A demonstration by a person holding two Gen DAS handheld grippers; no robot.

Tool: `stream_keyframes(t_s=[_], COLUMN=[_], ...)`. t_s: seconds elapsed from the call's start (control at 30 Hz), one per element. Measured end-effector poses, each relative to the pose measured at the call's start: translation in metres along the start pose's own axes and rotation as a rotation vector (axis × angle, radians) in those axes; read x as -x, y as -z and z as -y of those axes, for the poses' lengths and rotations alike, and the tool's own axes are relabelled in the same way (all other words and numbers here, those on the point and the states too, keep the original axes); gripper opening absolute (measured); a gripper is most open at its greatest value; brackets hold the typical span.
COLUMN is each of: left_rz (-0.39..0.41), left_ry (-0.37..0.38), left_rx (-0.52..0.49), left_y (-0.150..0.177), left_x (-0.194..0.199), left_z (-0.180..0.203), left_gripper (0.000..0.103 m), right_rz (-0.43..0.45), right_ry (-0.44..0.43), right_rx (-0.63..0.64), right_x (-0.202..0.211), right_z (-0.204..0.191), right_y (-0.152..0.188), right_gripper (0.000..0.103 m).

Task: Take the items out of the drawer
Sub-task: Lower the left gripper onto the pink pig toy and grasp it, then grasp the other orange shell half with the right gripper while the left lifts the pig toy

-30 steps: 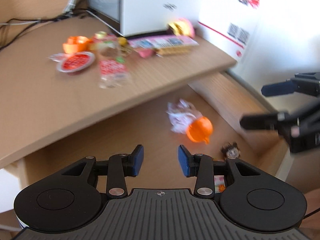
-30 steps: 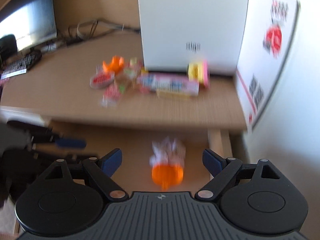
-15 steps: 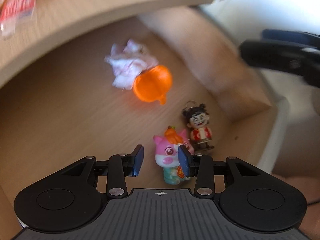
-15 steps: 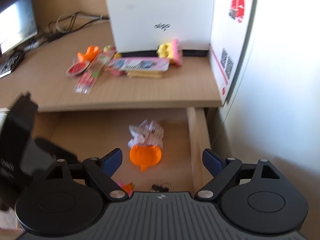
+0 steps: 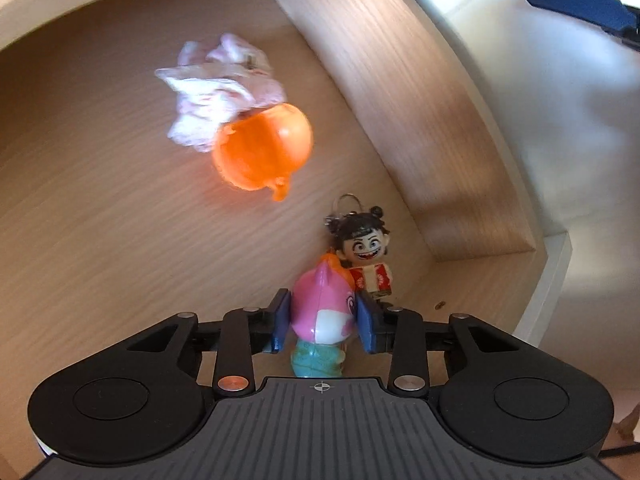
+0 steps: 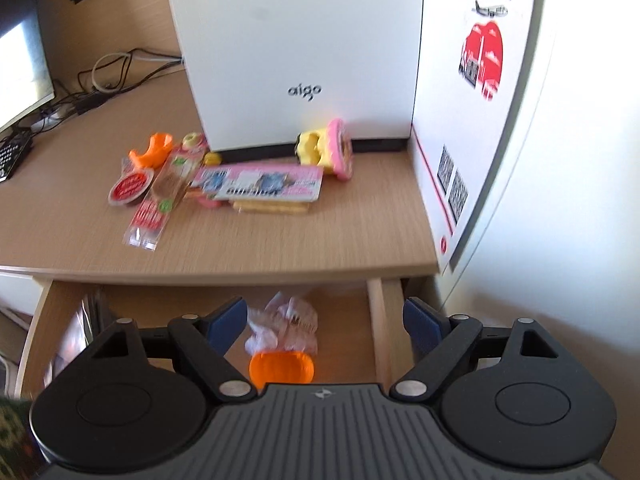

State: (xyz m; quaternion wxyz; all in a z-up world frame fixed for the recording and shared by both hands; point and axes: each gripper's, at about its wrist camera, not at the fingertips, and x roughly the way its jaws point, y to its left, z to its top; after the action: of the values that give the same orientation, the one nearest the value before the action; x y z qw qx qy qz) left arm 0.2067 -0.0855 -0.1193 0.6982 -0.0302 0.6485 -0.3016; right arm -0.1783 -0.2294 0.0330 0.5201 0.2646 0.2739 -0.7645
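In the left wrist view my left gripper (image 5: 322,320) points down into the open wooden drawer (image 5: 420,120). Its jaws are closing on a pink pig toy (image 5: 322,300), and the blue pads meet both sides of its head. A small dark-haired doll keychain (image 5: 366,252) stands right behind the pig. Farther in lie an orange capsule (image 5: 262,152) and a crumpled pink-white wrapper (image 5: 216,84). My right gripper (image 6: 324,324) hangs open above the drawer's right side, with the capsule (image 6: 282,368) and wrapper (image 6: 288,320) below it, untouched.
On the desk top (image 6: 360,232) above the drawer lie a pink box (image 6: 260,184), snack packets (image 6: 160,196), an orange half-shell (image 6: 154,150) and a yellow-pink toy (image 6: 326,148). A white case (image 6: 296,52) stands behind them, a white panel (image 6: 480,80) at the right, a monitor (image 6: 20,60) far left.
My left gripper dropped from above the desk into the drawer, tipped downward and closed around the pink pig toy. The right gripper drew back and upward, staying open.
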Motion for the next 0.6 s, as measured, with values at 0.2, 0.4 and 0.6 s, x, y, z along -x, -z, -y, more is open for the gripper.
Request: stream_keyframes(t_s=[0.2, 0.4, 0.6], left_rz=[0.162, 0.308, 0.389], left_ry=[-0.046, -0.092, -0.050], left_rx=[0.100, 0.227, 0.349], left_y=[0.035, 0.074, 0.104], left_x=[0.068, 0.124, 0.156], left_z=[-0.036, -0.070, -0.085], left_gripper=[0.037, 0.037, 0.037], right_rz=[-0.080, -0.244, -0.389], right_ry=[-0.023, -0.066, -0.008], right_rx=[0.058, 0.175, 0.213], right_x=[-0.024, -0.079, -0.131], right_z=[-0.012, -0.048, -0.058], right_y=[0.004, 0.021, 0.029], right_gripper=[0.086, 0.086, 0.082])
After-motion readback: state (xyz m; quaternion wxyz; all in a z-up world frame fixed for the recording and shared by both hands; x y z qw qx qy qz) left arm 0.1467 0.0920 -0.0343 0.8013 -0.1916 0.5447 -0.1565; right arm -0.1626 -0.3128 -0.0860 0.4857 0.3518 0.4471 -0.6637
